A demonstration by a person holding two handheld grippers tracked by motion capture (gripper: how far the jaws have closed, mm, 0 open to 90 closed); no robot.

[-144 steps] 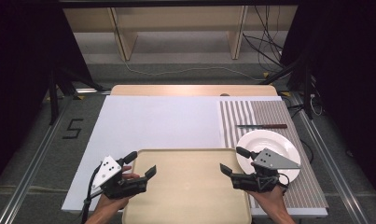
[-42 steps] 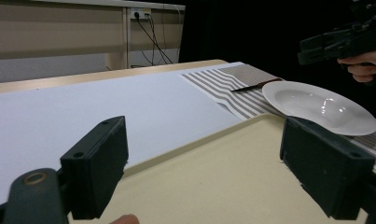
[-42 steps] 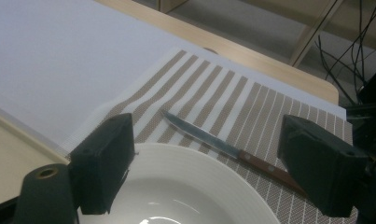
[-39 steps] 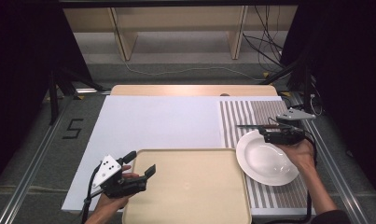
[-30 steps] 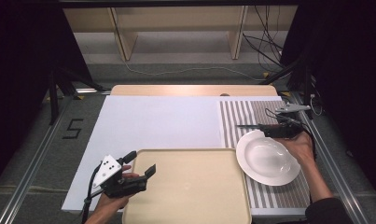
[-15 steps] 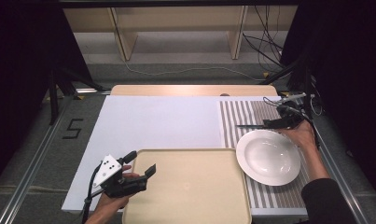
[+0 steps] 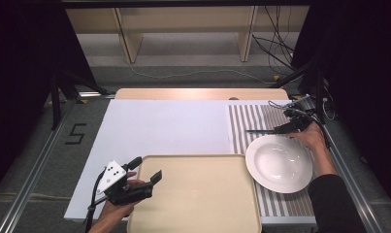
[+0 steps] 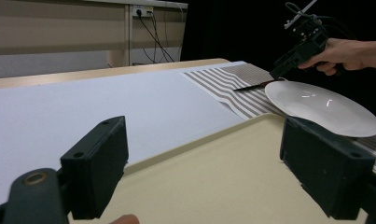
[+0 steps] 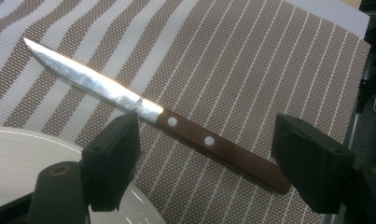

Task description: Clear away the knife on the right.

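The right gripper (image 9: 204, 186) hangs over the knife (image 9: 153, 116), jaws spread wide and lately narrowing a little, nothing pressed between them. The knife lies flat on the striped mat (image 9: 251, 60) at the far right of the surface, its long axis slanting between the jaws, wooden handle nearest, blade pointing away. The white plate (image 7: 279, 163) seems just beside it, leaving little room there. The left gripper (image 7: 143, 175) rests open, well apart, over the tray (image 7: 198, 204).

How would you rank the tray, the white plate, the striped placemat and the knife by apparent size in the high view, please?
1. Tray
2. Striped placemat, partly covered by the plate
3. White plate
4. Knife, a thin sliver beyond the plate
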